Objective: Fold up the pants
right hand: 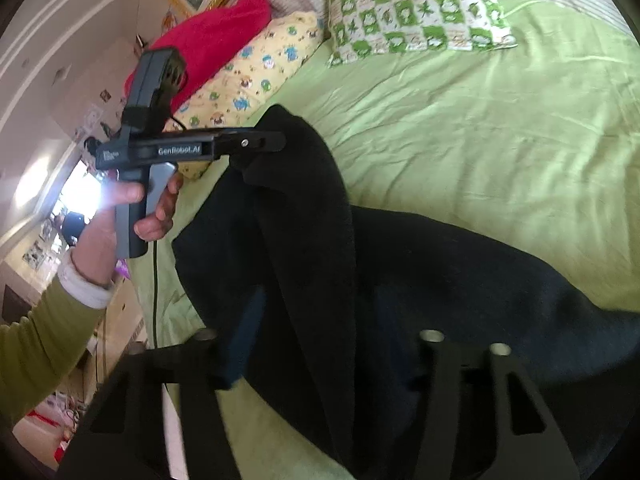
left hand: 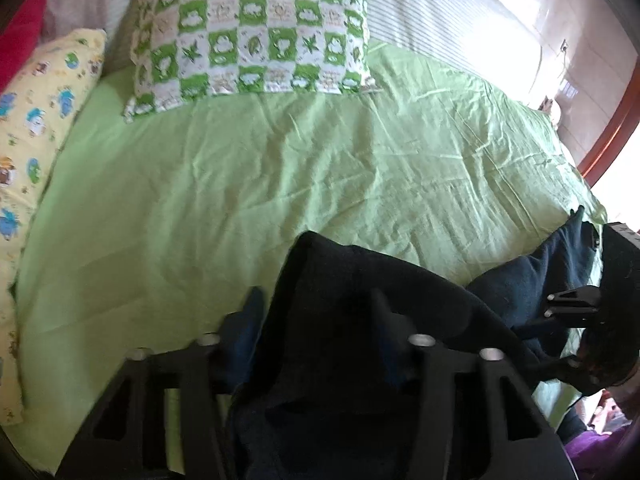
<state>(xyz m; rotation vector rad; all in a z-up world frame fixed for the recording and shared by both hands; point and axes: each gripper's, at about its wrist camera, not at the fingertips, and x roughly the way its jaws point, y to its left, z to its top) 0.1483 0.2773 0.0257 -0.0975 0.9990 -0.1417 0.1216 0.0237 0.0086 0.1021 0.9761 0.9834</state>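
Observation:
Dark navy pants [left hand: 352,272] are lifted off a green bed sheet [left hand: 200,200]. My left gripper [left hand: 316,320] is shut on a thick fold of them, and the cloth bulges up between its fingers and hides the pads. In the right wrist view the left gripper [right hand: 276,142] is side-on, with the pants [right hand: 440,260] hanging from its tip. My right gripper [right hand: 328,352] is shut on another part of the cloth, which covers its right finger. From the left wrist view the right gripper [left hand: 550,306] pinches the pants at the right edge.
A green-and-white checked pillow [left hand: 256,36] lies at the head of the bed. A yellow cartoon-print pillow [left hand: 36,112] and a red cushion [right hand: 216,40] lie along the left side. A hand and green sleeve [right hand: 48,332] hold the left gripper. A wooden bed frame [left hand: 612,120] runs at the right.

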